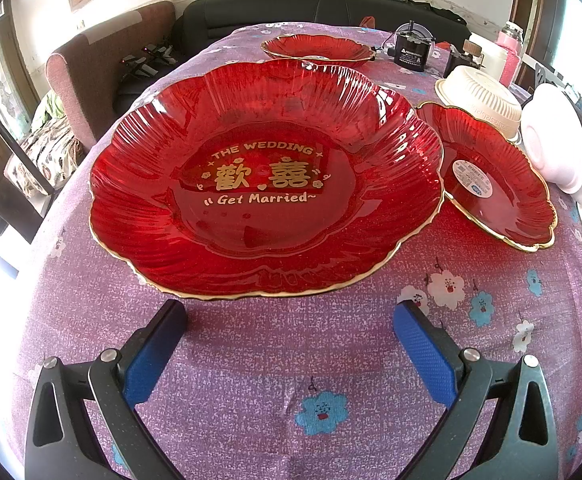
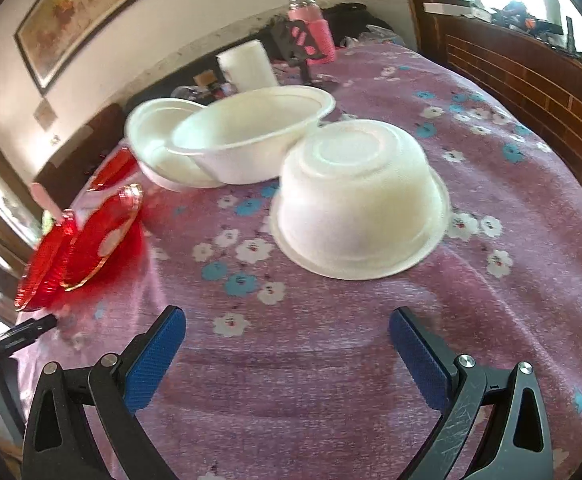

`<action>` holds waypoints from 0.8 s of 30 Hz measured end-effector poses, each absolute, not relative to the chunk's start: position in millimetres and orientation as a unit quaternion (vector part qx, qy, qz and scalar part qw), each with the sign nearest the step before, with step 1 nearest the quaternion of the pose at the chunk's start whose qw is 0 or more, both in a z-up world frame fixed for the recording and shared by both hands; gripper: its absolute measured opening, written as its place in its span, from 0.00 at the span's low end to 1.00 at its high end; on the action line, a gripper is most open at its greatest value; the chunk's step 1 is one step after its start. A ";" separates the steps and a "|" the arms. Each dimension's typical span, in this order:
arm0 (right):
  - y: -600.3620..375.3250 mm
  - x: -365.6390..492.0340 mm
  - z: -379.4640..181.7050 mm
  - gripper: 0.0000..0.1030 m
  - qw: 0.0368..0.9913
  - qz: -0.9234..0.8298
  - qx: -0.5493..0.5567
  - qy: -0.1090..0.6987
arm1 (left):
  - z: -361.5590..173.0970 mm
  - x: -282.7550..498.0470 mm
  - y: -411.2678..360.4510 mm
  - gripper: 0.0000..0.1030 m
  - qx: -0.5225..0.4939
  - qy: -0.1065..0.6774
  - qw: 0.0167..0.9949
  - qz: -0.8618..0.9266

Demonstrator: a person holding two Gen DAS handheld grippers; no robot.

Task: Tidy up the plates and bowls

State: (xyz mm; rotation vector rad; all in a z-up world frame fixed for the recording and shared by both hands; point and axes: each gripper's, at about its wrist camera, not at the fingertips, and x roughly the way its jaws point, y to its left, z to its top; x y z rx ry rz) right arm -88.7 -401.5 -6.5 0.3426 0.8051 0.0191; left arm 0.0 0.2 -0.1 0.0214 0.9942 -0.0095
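A large red glass plate (image 1: 267,184) with gold lettering lies flat on the purple flowered tablecloth (image 1: 259,360), just ahead of my open left gripper (image 1: 291,320), which holds nothing. A smaller red plate (image 1: 491,176) leans tilted against its right rim, and a third red plate (image 1: 319,48) lies farther back. My right gripper (image 2: 287,328) is open and empty above the cloth. Ahead of it a white bowl (image 2: 355,196) stands upside down; behind that an upright white bowl (image 2: 251,132) rests tilted in another white bowl (image 2: 155,136). Red plates (image 2: 91,240) show blurred at left.
A white slotted basket (image 1: 483,100) and a white upturned bowl (image 1: 551,140) sit at the right. A black device (image 1: 411,52), a white roll (image 2: 247,64) and a pink bottle (image 2: 315,28) stand at the back. A brown chair (image 1: 99,68) and dark sofa (image 1: 291,12) flank the table.
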 end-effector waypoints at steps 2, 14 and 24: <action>-400.3 -92.8 -3.6 1.00 0.910 0.023 0.170 0.377 | -0.1 0.0 0.3 1.00 0.010 0.477 0.879 -0.005; -384.2 -104.4 7.7 0.68 0.911 0.082 0.176 0.363 | -0.1 0.0 0.2 1.00 0.010 0.477 0.879 -0.005; -317.7 -100.4 31.4 0.57 0.897 0.170 0.153 0.378 | 0.2 -1.6 0.8 1.00 0.008 0.476 0.879 -0.003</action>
